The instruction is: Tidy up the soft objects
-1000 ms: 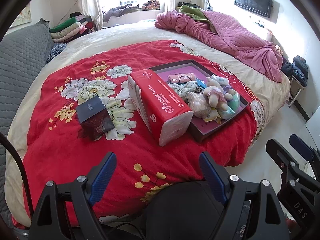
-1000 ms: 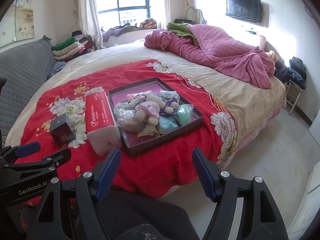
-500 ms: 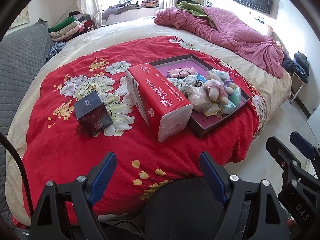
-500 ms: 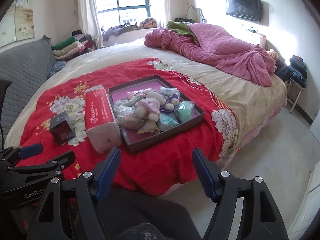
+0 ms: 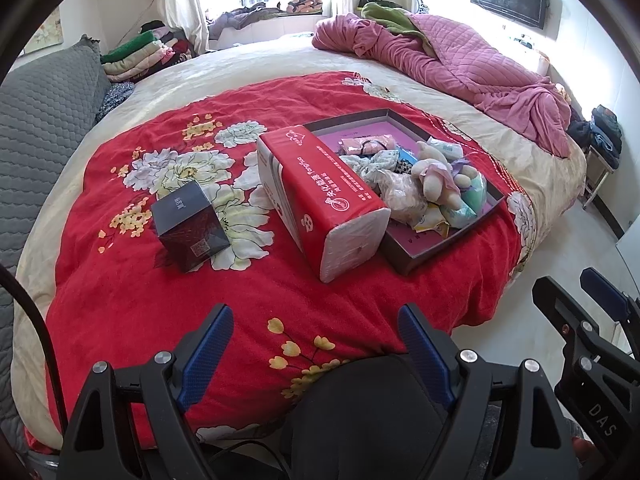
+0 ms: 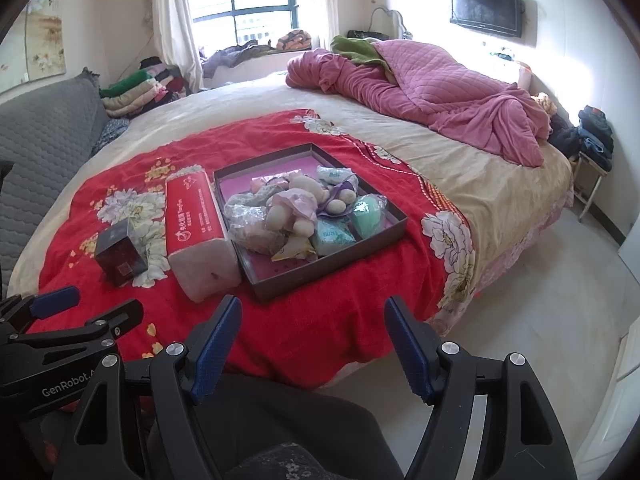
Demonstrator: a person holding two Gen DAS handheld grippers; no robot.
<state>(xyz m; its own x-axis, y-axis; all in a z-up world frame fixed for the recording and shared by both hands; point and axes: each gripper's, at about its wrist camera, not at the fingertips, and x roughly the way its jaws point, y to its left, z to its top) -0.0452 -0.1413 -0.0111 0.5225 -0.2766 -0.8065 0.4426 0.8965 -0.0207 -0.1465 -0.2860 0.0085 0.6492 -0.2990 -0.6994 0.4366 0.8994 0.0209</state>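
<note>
A dark shallow tray (image 5: 452,240) (image 6: 320,276) lies on the red floral blanket (image 5: 120,292) (image 6: 320,324). It holds a plush toy (image 5: 434,178) (image 6: 294,210), a green soft packet (image 6: 368,216), crinkled bags and small packs. A red tissue pack (image 5: 320,192) (image 6: 196,224) lies along the tray's left side. A dark box (image 5: 188,224) (image 6: 120,256) stands further left. My left gripper (image 5: 316,344) is open and empty over the blanket's near edge. My right gripper (image 6: 312,340) is open and empty, short of the tray.
A crumpled pink quilt (image 6: 432,96) lies at the far right of the bed. A grey padded headboard (image 5: 36,120) runs along the left. Folded clothes (image 6: 132,92) are stacked by the window. Pale floor (image 6: 540,280) lies right of the bed.
Both grippers have moved forward toward the bed; the tray, tissue pack and box appear closer and slightly higher in view. Both stay open and empty.
</note>
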